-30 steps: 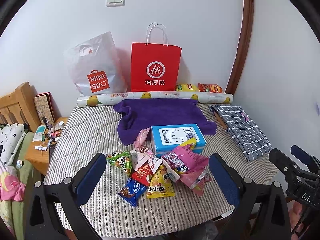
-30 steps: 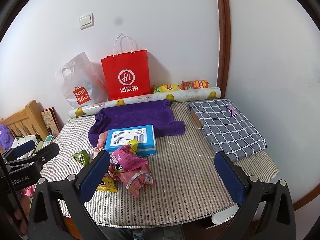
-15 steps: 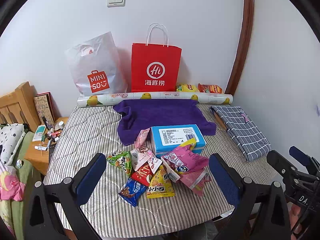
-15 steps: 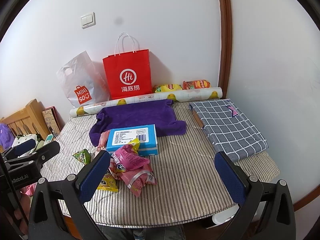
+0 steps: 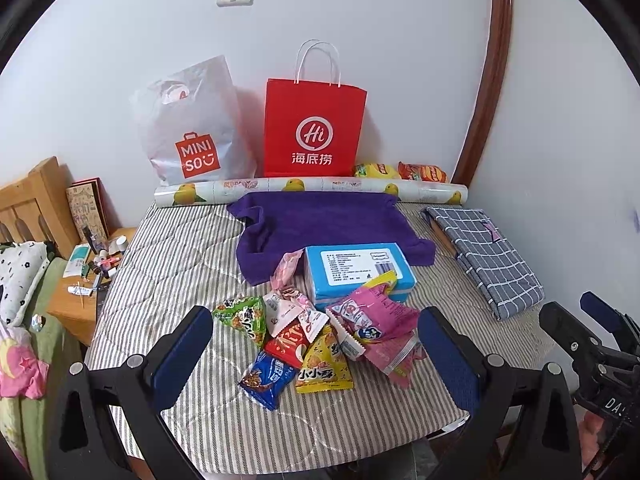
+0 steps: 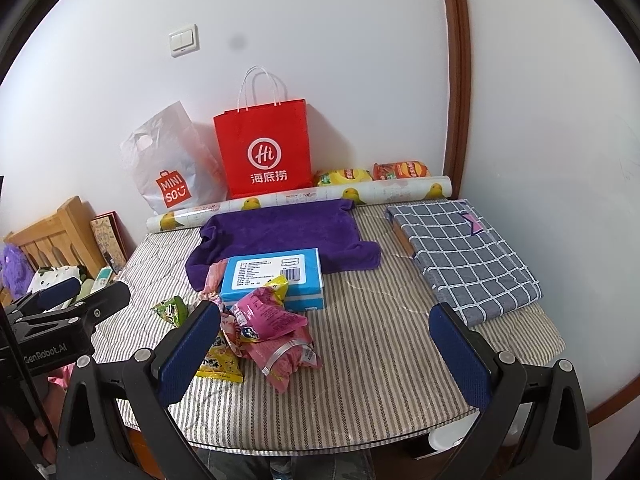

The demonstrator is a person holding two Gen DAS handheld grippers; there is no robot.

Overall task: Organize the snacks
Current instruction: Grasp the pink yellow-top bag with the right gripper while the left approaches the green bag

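Currently left gripper (image 5: 316, 354) and right gripper (image 6: 324, 344) both gape wide, empty, above the snack pile (image 5: 316, 340) beside the blue box (image 5: 358, 272).

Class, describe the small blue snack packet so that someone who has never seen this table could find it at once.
Start at the light blue box in the middle of the striped table. A heap of snack packets spills from it toward the near edge. The blue packet is nearest that edge, left of the yellow packet, and the only blue wrapper in the heap.
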